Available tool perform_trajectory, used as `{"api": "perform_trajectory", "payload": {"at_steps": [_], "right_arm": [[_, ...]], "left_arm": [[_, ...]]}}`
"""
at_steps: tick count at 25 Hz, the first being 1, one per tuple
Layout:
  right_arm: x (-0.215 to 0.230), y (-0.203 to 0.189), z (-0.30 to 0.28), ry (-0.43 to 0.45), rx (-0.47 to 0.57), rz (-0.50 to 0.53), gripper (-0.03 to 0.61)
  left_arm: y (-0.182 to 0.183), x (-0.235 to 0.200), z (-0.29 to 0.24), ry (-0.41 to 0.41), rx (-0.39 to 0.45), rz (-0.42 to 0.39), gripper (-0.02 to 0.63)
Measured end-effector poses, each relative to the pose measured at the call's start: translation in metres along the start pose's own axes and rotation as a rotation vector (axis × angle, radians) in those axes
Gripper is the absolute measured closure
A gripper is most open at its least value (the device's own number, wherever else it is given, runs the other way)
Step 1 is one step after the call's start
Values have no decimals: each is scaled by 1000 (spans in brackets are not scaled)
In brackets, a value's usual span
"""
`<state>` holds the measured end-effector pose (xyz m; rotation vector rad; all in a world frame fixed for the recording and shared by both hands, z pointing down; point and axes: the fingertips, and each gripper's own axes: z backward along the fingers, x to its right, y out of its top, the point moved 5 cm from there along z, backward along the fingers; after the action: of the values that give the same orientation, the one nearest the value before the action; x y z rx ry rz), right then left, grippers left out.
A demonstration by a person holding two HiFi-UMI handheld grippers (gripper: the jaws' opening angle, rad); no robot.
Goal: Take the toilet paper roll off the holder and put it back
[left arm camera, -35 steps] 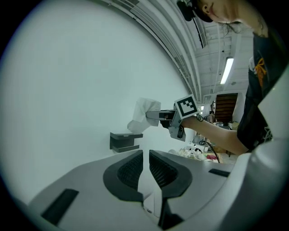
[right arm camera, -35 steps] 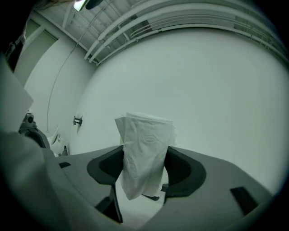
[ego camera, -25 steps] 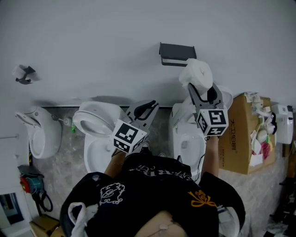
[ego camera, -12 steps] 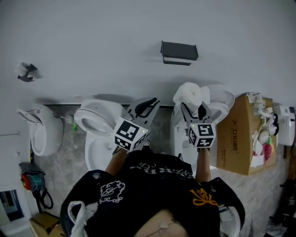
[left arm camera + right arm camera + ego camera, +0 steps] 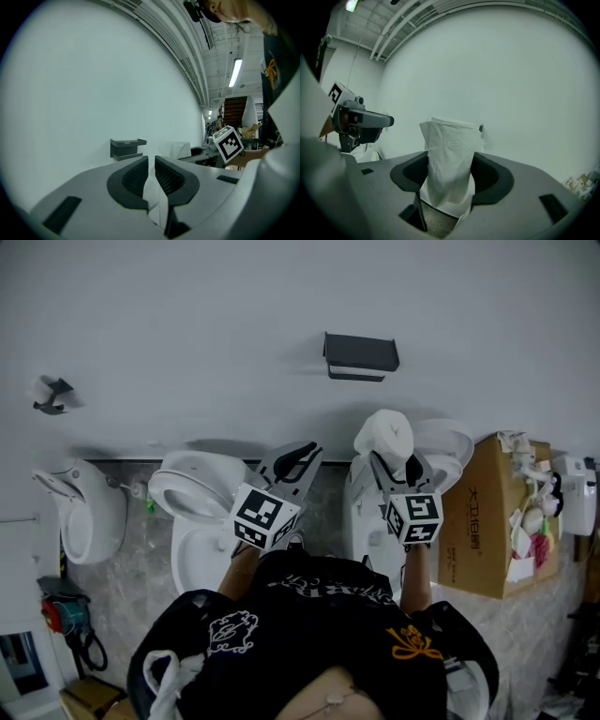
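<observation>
- Toilet paper roll (image 5: 384, 435) sits clamped in the right tool (image 5: 395, 461), whose jaws stand wide with the pads pressing its sides.
- Up on the wall, above that tool and well apart from it, hangs the dark holder (image 5: 360, 354); the toilet paper roll is off it.
- Left tool (image 5: 300, 457), alongside, grips nothing, its jaws drawn almost together.

The head view looks steeply down from overhead toward the white wall (image 5: 187, 324), far enough back to take in the holder (image 5: 361, 354) at upper centre. Both gripper views sit low behind their own jaws, facing that same wall; the left one also shows the holder, left of centre.
</observation>
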<state>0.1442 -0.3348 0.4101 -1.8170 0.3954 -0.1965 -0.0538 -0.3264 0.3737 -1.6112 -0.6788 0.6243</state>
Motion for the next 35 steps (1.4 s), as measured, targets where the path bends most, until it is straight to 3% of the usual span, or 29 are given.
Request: {"api": "perform_trajectory", "payload": {"at_steps": [13, 20, 30, 35], "right_arm": [[52, 113, -44, -6, 163, 232, 295], [56, 164, -100, 57, 206, 304, 295], [38, 150, -195, 147, 58, 380, 295], [37, 136, -208, 171, 34, 304, 293]], "left_arm": [[4, -10, -9, 16, 6, -5, 565], [6, -20, -6, 41, 8, -3, 565], [1, -32, 8, 85, 1, 10, 565], [-4, -38, 18, 114, -4, 18, 565]]}}
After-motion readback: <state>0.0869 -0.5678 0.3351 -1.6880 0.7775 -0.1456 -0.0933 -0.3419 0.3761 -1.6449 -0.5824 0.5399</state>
